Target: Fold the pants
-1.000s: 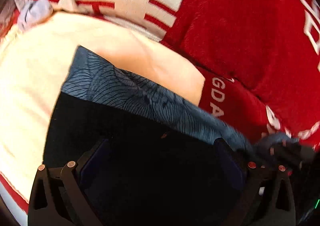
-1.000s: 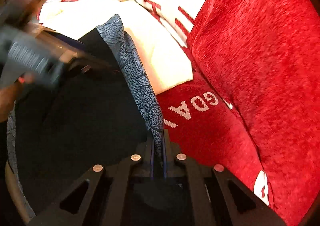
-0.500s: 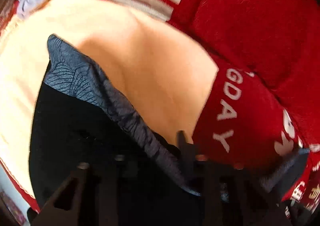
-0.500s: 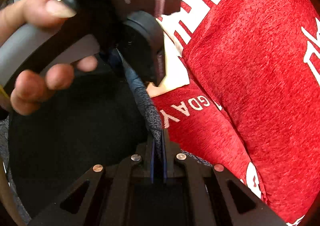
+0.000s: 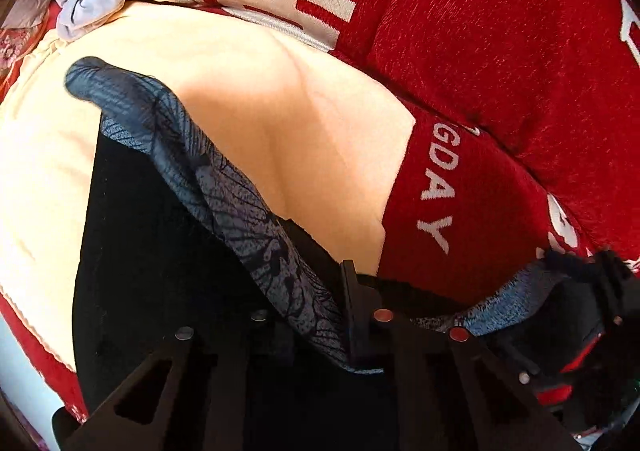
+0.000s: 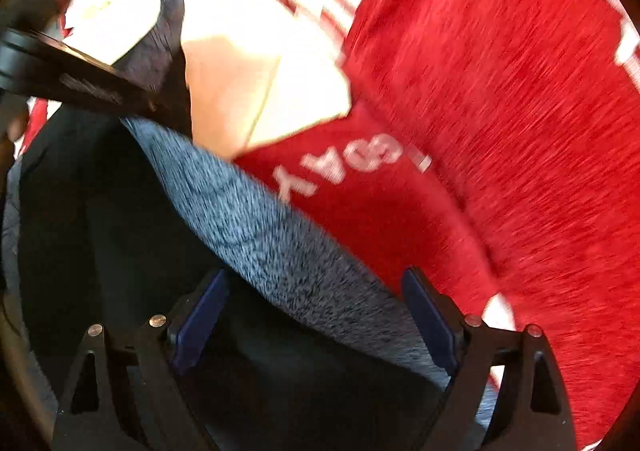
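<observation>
The left gripper (image 5: 340, 315) has its fingers (image 5: 352, 307) clamped tight on the patterned blue-grey edge of the pants (image 5: 240, 207). To the left of those fingers lies the black body of the pants; ahead of them the patterned band runs up and away to a rounded end. Beyond the band is a cream cloth (image 5: 256, 91), and to the right of the fingers a red blanket (image 5: 500, 71) with white lettering.

The right gripper (image 6: 316, 315) has just been opening: its blue-padded fingers (image 6: 200, 315) now stand wide apart, with the patterned edge of the pants (image 6: 260, 227) passing loosely between them, pressed by neither pad. Black fabric lies left of and below these fingers. The red blanket (image 6: 500, 111) fills the space to their right, blurred.
</observation>
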The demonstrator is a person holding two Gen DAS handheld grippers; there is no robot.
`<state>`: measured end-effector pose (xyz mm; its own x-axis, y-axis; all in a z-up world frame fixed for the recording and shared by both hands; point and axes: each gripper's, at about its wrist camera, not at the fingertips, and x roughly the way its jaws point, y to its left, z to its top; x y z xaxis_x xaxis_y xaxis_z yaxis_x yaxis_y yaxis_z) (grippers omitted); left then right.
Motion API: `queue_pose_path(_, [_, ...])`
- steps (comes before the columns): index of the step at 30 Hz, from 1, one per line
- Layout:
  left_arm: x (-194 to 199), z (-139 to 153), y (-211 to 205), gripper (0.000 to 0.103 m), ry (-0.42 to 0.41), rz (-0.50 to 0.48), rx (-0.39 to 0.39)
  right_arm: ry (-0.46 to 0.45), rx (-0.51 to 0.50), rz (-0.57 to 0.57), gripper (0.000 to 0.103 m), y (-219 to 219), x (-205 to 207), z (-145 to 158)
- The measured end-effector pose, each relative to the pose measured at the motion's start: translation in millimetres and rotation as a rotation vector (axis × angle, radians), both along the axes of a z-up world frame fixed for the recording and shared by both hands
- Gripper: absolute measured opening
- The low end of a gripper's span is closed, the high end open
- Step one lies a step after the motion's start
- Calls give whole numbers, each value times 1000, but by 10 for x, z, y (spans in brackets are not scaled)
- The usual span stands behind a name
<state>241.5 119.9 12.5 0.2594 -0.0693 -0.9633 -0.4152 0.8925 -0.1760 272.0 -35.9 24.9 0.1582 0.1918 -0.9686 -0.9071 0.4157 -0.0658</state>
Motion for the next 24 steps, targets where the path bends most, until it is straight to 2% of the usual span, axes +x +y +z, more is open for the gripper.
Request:
queue_pose_path(1, [-45, 26, 1, 19, -8, -4, -12, 16, 2, 9, 48, -7, -49, 9])
queue_pose_path(2, [-87, 54, 4, 18, -13, -5, -17, 31, 8, 5, 30, -2, -75, 49])
queue_pose_path(5, [-308, 225, 19, 18, -61, -16, -33, -35, 50, 33, 21, -88, -351, 283])
queue_pose_path(7, [-488, 351, 22, 18, -100, -18, -59, -95, 79, 34, 18, -155, -600, 475])
queue_pose_path(10, [-862, 595, 16, 18, -173, -32, -90, -201, 147, -20, 18, -298, -1060, 807])
queue_pose_path(13, [-1388, 717, 64, 18, -231, -28, -143, -303, 151, -46, 18, -329, -1583, 914])
queue_pose_path(14, [-1549, 680, 82, 18, -243, -20, -170, -355, 142, -63, 18, -329, -1890, 900])
queue_pose_path(17, [-1985, 475, 157, 18, -253, -2, -250, -480, 65, -96, 17, -274, -2463, 691])
queue_pose_path(20, [-2257, 53, 184, 18, -176, 12, -296, -484, -7, -146, 17, -249, -2847, 349])
queue_pose_path(22, [-2361, -220, 203, 19, -132, 19, -322, -468, -37, -191, 19, -235, -2959, 142])
queue_pose_path(24, [-2458, -318, 252, 24, -176, 46, -362, -523, -65, -205, 20, -208, -3062, 1])
